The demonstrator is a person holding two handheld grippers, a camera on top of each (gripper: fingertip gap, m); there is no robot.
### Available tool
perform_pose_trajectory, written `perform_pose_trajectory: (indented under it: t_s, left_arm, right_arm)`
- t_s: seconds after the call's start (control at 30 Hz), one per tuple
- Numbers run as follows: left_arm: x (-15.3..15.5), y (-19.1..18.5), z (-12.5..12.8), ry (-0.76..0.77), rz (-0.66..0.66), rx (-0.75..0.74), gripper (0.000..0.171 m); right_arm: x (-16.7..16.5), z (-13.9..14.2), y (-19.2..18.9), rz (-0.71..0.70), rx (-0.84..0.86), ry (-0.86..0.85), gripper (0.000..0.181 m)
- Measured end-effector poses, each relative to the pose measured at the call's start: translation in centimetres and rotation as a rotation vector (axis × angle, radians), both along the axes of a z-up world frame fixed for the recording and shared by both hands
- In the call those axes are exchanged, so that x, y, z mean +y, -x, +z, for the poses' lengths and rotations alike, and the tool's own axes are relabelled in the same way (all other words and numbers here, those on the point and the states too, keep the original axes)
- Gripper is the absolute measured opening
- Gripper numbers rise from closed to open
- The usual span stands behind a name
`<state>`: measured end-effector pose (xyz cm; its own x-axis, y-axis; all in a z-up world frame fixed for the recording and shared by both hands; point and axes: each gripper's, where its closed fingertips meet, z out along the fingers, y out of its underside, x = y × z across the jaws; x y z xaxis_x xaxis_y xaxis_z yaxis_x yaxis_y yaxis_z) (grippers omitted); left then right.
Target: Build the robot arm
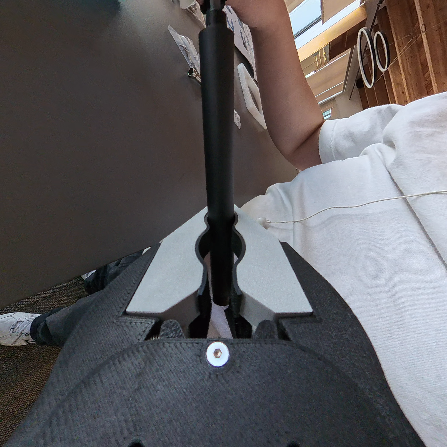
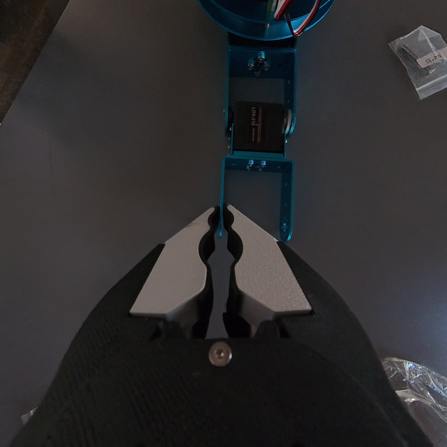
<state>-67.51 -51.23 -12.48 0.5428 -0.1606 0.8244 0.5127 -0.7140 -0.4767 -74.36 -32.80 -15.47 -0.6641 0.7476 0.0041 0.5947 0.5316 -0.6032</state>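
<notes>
A black rod (image 1: 217, 135) runs lengthwise straight ahead from the left gripper (image 1: 219, 217), clamped between its fingers, over the grey table (image 1: 96, 145). The right gripper (image 2: 221, 210) pinches one side plate of a blue U-bracket (image 2: 256, 183) lying lengthwise away on the table.

rod (image 1: 217, 145): matt black | bracket (image 2: 287, 193): blue metal | fingers (image 2: 179, 266): grainy grey | table (image 2: 121, 121): matt

Your L cam looks up along the rod (image 1: 217, 145), tilted; R cam looks straight down, close over the table (image 2: 108, 145); both views share that table
</notes>
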Motion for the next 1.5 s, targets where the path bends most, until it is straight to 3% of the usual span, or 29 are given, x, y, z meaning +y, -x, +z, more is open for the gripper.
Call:
perform_pose_trajectory:
  t_s: [0.3,0.63,0.77,0.97,1.17,1.3,1.4,1.5]
  left_arm:
    - [0.2,-0.1,0.1,-0.008,-0.001,-0.001,0.008]
    - [0.8,0.3,1.2,-0.013,0.000,-0.005,0.008]
    - [1.5,0.4,1.3,-0.001,-0.028,0.018,0.009]
    - [3.1,0.4,1.0,0.055,-0.049,-0.014,0.009]
    - [5.2,0.1,0.8,0.129,-0.088,-0.082,0.009]
    - [7.2,-1.1,1.1,0.173,-0.122,-0.152,0.008]
    - [8.4,-1.5,0.7,0.225,-0.122,-0.200,0.008]
    - [8.8,-1.4,1.3,0.293,-0.097,-0.300,0.008]
  right_arm:
    - [0.0,0.2,0.1,-0.003,0.004,0.014,0.004]
    - [0.9,3.3,0.2,0.027,0.073,0.185,0.016]
    - [1.6,3.1,1.1,0.134,0.110,0.155,0.014]
    - [0.2,1.4,0.5,0.236,0.025,0.177,0.015]
    - [0.8,2.4,0.7,0.198,0.036,0.220,0.021]
    - [1.3,3.9,0.2,0.069,0.022,0.303,0.022]
    - [1.3,4.5,-0.6,0.092,0.161,0.200,0.029]
    - [1.9,3.3,-1.6,0.167,0.166,0.078,0.024]
